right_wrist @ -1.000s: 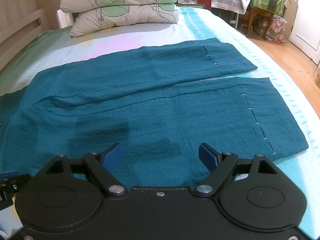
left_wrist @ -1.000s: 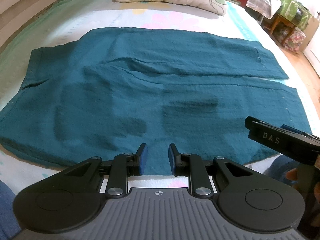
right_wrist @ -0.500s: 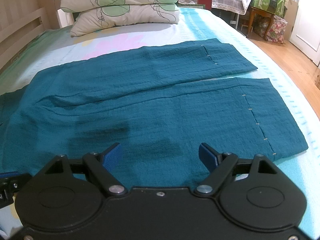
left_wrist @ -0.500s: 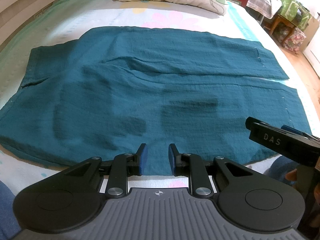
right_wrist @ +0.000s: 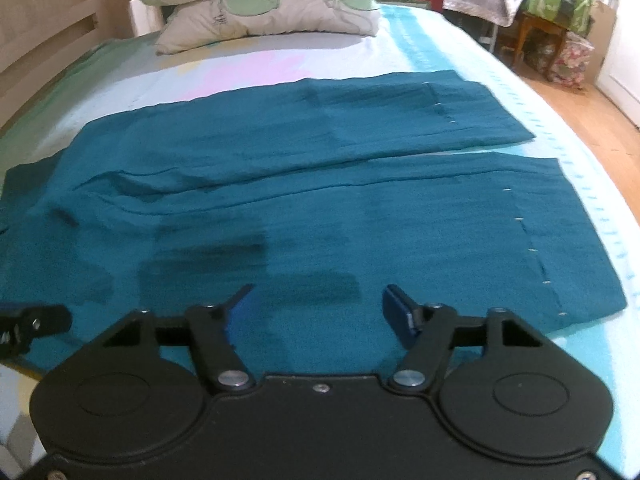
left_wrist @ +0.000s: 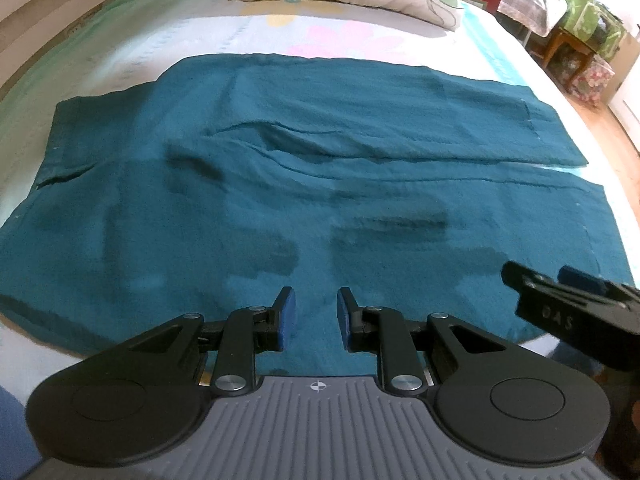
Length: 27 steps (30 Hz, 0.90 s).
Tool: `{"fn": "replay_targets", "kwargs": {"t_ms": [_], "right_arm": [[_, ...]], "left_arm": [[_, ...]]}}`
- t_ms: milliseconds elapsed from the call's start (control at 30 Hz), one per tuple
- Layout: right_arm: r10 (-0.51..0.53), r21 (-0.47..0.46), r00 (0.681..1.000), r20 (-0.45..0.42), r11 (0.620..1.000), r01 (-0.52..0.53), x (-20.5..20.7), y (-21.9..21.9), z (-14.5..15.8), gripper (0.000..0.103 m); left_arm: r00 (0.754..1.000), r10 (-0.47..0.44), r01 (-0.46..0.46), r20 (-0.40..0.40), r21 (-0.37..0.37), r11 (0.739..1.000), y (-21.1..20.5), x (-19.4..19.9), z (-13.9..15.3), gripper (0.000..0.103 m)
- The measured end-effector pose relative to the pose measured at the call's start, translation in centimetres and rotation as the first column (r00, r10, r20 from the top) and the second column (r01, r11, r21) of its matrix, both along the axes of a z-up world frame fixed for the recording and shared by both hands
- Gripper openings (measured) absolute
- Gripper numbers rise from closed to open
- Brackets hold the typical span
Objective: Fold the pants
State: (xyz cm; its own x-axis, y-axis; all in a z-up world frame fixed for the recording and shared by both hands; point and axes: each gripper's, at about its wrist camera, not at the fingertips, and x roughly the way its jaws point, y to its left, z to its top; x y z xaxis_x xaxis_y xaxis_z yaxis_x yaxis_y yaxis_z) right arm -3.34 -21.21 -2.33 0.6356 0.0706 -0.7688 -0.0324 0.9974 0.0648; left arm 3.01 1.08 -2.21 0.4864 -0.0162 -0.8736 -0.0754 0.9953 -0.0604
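Teal pants (left_wrist: 320, 168) (right_wrist: 320, 200) lie spread flat on the bed, waist to the left and both legs running right, side by side. My left gripper (left_wrist: 316, 316) hovers over the near edge of the pants by the seat; its blue pads stand a narrow gap apart with nothing between them. My right gripper (right_wrist: 320, 308) hangs above the near leg, jaws closing but still wide, with only fabric below them and nothing pinched. The right gripper (left_wrist: 572, 312) also shows at the right edge of the left wrist view.
Two leaf-print pillows (right_wrist: 260, 8) lie at the head of the bed, and the flowered sheet (left_wrist: 312, 36) is bare beyond the pants. A wooden headboard (right_wrist: 44, 32) runs along the left. A small table with bags (right_wrist: 552, 8) and wood floor (right_wrist: 592, 108) lie to the right.
The right gripper's pads have drawn closer together. The left gripper and the pants look the same.
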Motion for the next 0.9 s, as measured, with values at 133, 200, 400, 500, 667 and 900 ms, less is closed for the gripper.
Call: {"fn": "replay_targets", "kwargs": {"t_ms": [133,200,400,500,667,900], "right_arm": [[0.05,0.007,0.999,0.017,0.999,-0.05,1.2,0.1,0.1,0.058],[0.079,-0.046,0.996,0.037,0.996,-0.078,2.4,0.4,0.5,0.058],[0.191,-0.13,0.975,0.113,0.976,-0.176,7.9,1.0,1.8,0.058],[0.237,-0.125,0.957,0.168,0.968,-0.218,11.3,1.1,2.1,0.06],[0.308,-0.211,0.928,0.21,0.941,-0.265,18.4,2.8,1.7,0.06],[0.422,-0.204,0.881,0.216,0.902,-0.382,26.7,6.2,0.3,0.064]], "left_arm": [[1.0,-0.008,0.008,-0.01,-0.009,1.0,1.0,2.3,-0.2,0.022],[1.0,-0.005,0.005,-0.003,-0.006,1.0,1.5,3.8,-0.1,0.022],[0.999,-0.011,0.011,0.032,0.017,1.0,2.6,9.2,0.2,0.022],[0.999,-0.02,0.018,0.041,0.029,0.999,2.8,11.9,0.0,0.022],[0.999,0.003,-0.005,0.038,0.041,0.999,4.1,16.1,-0.8,0.022],[0.996,0.077,-0.076,-0.033,0.027,0.997,7.1,20.6,-3.4,0.022]]}}
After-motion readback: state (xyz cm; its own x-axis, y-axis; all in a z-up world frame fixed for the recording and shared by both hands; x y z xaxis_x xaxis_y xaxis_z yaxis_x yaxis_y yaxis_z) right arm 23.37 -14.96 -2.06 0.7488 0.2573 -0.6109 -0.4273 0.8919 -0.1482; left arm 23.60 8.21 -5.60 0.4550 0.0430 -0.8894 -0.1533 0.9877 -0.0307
